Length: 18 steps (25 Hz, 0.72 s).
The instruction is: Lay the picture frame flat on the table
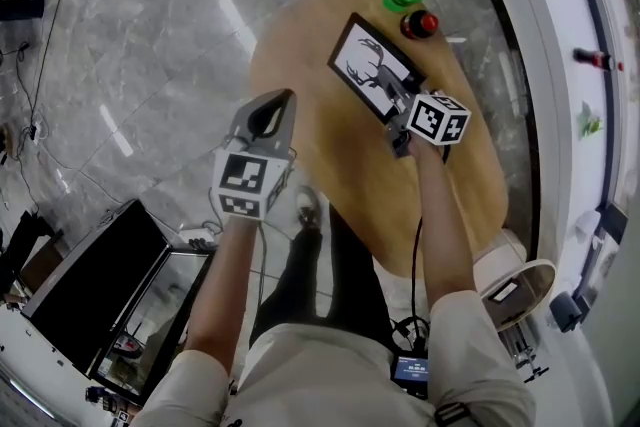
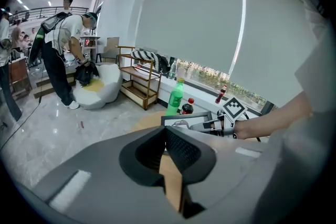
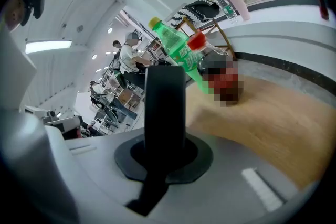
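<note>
Left gripper (image 1: 274, 107) closed, empty; right gripper (image 1: 398, 102) clamps picture frame (image 1: 365, 65), edge-on in own view.

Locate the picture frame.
Head view, right of centre: the picture frame is at the far end of the table, in the right gripper, beside the red-capped bottle.

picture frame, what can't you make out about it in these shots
1. Head view: the picture frame has its near corner under the right gripper, which grips it. Its back and any stand are hidden beneath it.
2. Right gripper view: the frame shows only edge-on, a dark bar between the jaws, so the picture is out of sight.
3. Left gripper view: the frame is far and small, so its tilt cannot be told.
</note>
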### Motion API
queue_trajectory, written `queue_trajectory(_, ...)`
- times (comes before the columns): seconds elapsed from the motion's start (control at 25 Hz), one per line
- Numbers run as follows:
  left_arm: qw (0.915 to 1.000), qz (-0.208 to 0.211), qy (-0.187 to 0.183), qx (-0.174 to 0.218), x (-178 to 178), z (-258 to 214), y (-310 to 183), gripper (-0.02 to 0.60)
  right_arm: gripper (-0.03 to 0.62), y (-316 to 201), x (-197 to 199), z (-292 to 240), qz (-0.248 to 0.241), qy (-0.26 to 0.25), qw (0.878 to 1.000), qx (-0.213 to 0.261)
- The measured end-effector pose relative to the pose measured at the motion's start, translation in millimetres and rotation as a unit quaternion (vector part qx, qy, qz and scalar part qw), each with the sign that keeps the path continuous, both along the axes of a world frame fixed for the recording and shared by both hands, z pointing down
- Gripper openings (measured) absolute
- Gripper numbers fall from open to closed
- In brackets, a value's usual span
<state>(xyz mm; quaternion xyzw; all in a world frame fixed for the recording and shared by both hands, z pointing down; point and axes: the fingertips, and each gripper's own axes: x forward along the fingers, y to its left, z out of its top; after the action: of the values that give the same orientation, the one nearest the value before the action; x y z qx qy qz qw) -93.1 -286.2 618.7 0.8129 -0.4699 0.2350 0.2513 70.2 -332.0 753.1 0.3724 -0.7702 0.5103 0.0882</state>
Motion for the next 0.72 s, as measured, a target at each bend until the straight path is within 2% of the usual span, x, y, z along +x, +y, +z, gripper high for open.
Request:
queue_trajectory(0.28,0.9999,-0.006,0.004,-0.014,5,31,-15,0.011,0.032,-7,3,20,0.034,-0.027,0.999,-0.027)
queue_trajectory(0.72,0.9989,0.02,-0.001,-0.042,22,92,-40,0.011,0.066,-8,14,52,0.058,-0.062,0.993,-0.077)
